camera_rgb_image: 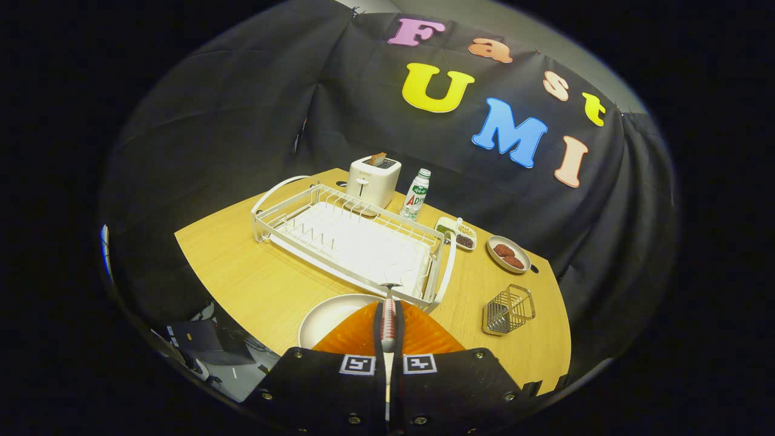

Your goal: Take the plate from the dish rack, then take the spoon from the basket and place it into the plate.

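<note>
My gripper (388, 310) is shut on the spoon (388, 327), which stands upright between the two fingers with its metal end poking out just above their tips. The white plate (330, 321) lies flat on the wooden table right under the fingers, mostly showing to their left and partly hidden by them. Just beyond the fingers stands the white dish rack (357, 239), with nothing in its slots. The small wire basket (508, 310) sits to the right of the fingers, near the table's right side.
Behind the rack stand a white toaster (374, 180) and a small bottle (416, 194). A divided snack tray (457, 233) and a small dish of round brown pieces (508, 253) lie right of the rack. The table's front edge (242, 315) runs close on the left.
</note>
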A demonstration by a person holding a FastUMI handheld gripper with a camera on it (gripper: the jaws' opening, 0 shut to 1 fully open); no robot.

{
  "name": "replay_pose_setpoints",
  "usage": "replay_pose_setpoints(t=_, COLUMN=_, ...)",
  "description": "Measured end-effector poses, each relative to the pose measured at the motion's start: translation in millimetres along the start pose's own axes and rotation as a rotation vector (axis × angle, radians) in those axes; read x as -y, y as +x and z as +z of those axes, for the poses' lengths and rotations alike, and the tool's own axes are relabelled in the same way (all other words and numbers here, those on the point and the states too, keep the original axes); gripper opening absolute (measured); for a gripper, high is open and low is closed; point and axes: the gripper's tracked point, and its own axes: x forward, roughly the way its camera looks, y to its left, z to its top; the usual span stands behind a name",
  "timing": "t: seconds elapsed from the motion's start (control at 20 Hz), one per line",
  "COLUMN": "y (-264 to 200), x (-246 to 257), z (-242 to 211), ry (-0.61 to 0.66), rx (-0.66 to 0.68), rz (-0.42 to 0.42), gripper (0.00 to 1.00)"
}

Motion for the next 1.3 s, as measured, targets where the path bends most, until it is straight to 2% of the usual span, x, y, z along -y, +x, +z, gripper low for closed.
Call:
replay_pose_setpoints(t=0.45, y=17, x=-9, z=-26, ry=0.036, rx=-0.061, rz=0.006, gripper=0.03)
replay_pose_setpoints(t=1.3, y=45, x=-14, z=-44, ry=0.102, rx=-0.098, rz=0.017, gripper=0.03)
